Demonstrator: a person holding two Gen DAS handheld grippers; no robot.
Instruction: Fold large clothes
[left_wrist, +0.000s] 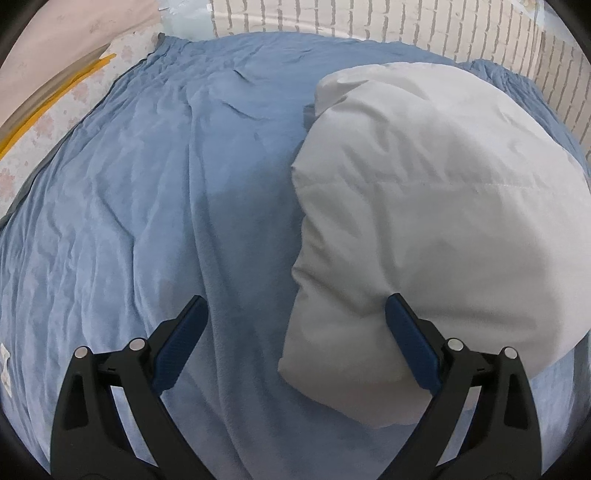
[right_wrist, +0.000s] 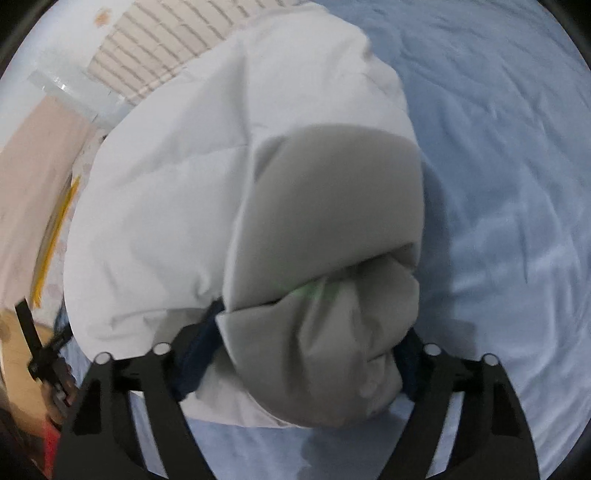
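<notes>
A big, puffy white padded garment (left_wrist: 436, 206) lies folded in a thick bundle on a bed covered with a wrinkly blue sheet (left_wrist: 129, 221). A white brick wall (left_wrist: 369, 18) stands behind the bed.

The left hand-held gripper (left_wrist: 295, 314) has its two black arms with dark blue pads spread wide. Its right pad (left_wrist: 410, 339) sits over the near edge of the white bundle. Its left pad is over the bare blue sheet. It is not pinching anything.

The right hand-held gripper (right_wrist: 306, 332) has a fat roll of the white garment (right_wrist: 314, 295) between its blue pads. The picture is blurry, so I cannot tell if the pads squeeze the roll or just sit beside it.
</notes>
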